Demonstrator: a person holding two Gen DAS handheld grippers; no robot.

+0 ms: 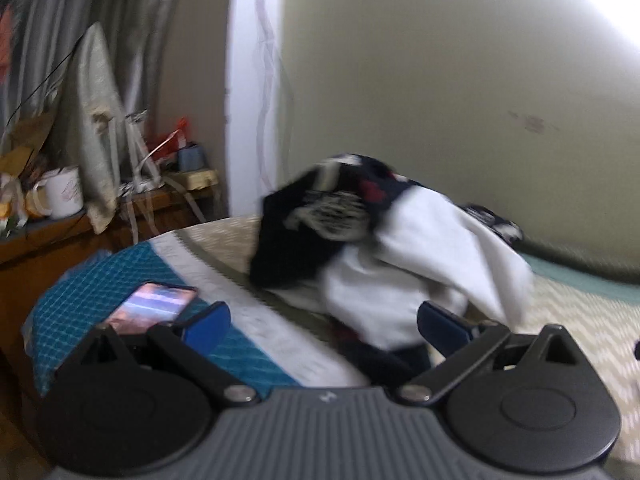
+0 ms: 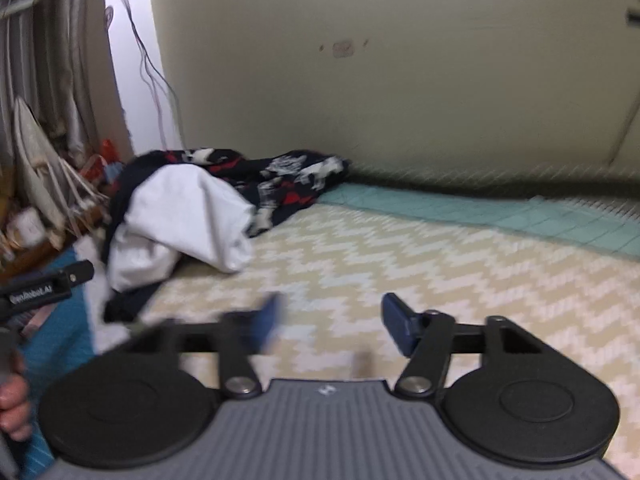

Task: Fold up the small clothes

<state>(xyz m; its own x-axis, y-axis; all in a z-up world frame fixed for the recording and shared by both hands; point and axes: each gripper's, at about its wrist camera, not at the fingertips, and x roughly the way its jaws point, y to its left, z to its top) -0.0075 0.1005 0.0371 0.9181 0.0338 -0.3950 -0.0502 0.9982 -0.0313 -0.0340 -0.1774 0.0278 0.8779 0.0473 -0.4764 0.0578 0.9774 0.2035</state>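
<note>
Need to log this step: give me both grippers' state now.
Left gripper: open, holding nothing, near the white garment.
Right gripper: open, holding nothing, over the zigzag mat.

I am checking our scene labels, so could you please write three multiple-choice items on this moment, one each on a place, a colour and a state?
1. Where does the phone lie?
A. on the blue checked cloth
B. on the white garment
C. on the wooden side table

2. What colour is the garment on top of the clothes pile?
A. yellow
B. white
C. green

3. How are the hand-held grippers?
A. both open and empty
B. left shut on cloth
C. right shut on cloth

Answers:
1 A, the lit screen rests on the blue cloth.
2 B, a white garment drapes over dark patterned ones.
3 A, left hand-held gripper and right hand-held gripper fingers stand apart, nothing between.
</note>
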